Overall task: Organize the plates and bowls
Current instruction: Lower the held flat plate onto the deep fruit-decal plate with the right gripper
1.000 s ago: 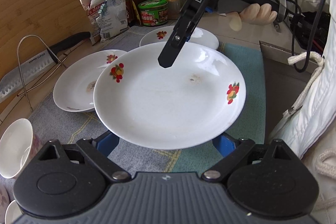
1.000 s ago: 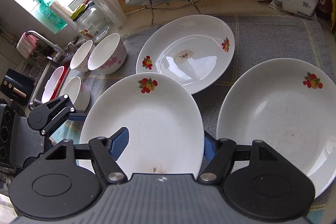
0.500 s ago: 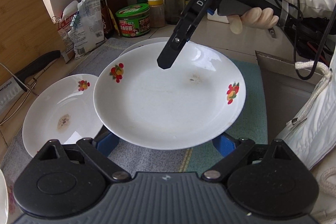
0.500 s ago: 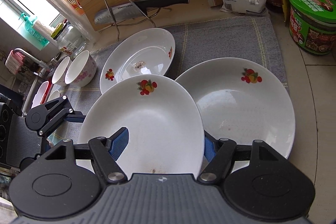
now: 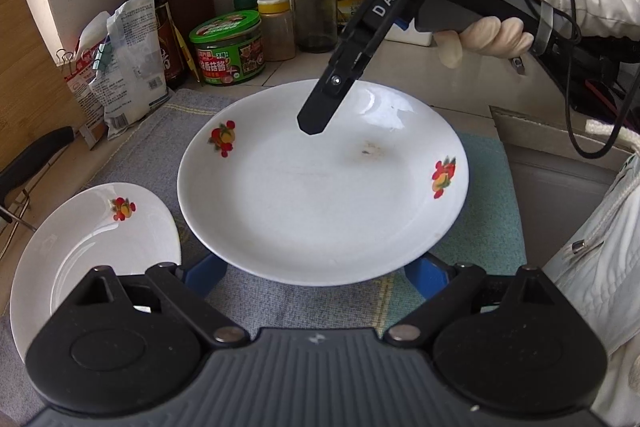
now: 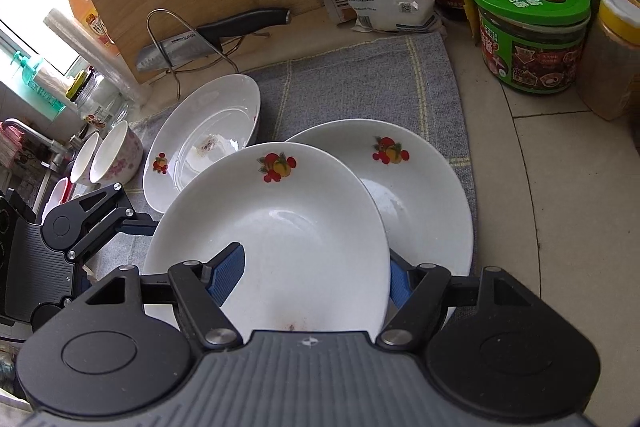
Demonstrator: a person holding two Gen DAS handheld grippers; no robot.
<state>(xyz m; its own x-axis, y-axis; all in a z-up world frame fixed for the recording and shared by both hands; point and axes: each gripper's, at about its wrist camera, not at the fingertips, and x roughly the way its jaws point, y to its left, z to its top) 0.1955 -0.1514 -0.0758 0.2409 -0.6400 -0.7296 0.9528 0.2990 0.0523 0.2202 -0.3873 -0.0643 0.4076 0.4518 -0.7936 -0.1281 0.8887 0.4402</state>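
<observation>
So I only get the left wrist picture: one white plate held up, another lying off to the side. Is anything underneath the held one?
Observer: Yes, a third fruit-patterned plate lies on the grey mat, partly hidden behind the held plate.
Visitor: Any bowls?
Observer: White bowls stand at the mat's left end, one with pink flowers.
Visitor: And that black claw on top?
Observer: The right claw pinches the rim: one blue pad on top, one below.
</observation>
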